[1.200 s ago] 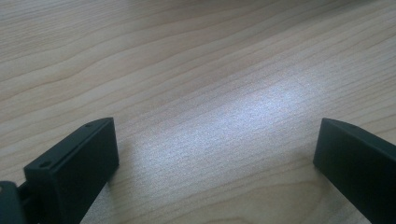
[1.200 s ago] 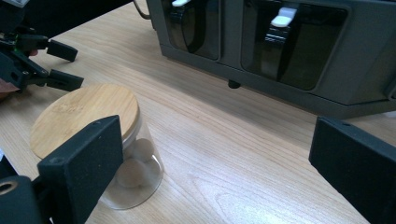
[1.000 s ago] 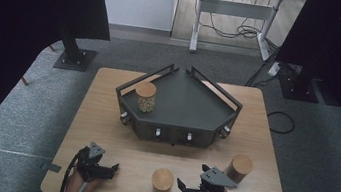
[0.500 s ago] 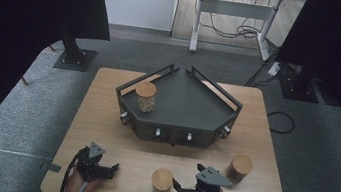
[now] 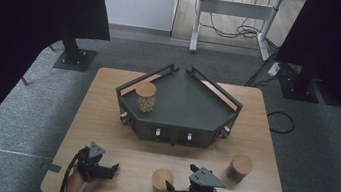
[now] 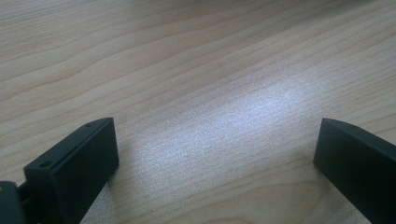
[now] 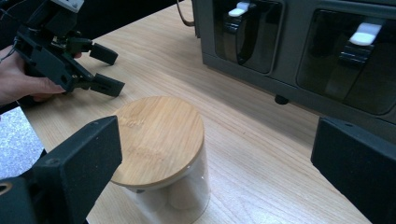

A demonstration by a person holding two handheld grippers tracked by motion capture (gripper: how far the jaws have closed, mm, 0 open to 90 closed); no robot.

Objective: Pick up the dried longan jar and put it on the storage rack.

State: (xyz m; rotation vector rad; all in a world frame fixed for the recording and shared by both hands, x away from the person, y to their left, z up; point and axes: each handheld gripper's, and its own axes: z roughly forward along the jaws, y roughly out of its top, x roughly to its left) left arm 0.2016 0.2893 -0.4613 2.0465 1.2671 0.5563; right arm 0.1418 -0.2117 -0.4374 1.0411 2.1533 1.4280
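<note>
Black jaws of the right gripper [image 5: 171,190] stand wide apart with nothing between them, low over the near edge of the pale wooden worktop [image 5: 105,117]. In the right gripper view a clear glass jar with a round bamboo lid [image 7: 161,140] stands just ahead of the left jaw, near it but not gripped. In the high view this jar [image 5: 163,179] sits just beside the gripper's tips, toward the middle of the near edge. The left gripper [image 5: 112,168] lies farther left along the same edge, held in a hand [image 5: 77,186], its jaws likewise spread; the left gripper view shows bare wood grain between them. From the right gripper view, the left gripper [image 7: 105,70] appears beyond the jar, with its hand [image 7: 21,81] at the frame's left side. A second lidded jar [image 5: 240,167] stands to the right of the right gripper, well apart from the first. Behind them, at the worktop's centre, sits a dark grey angular tray [image 5: 208,99] with low rails and white-tipped latches on its front face. A third jar [image 5: 145,96], holding something pale, stands inside the tray at its left corner.
</note>
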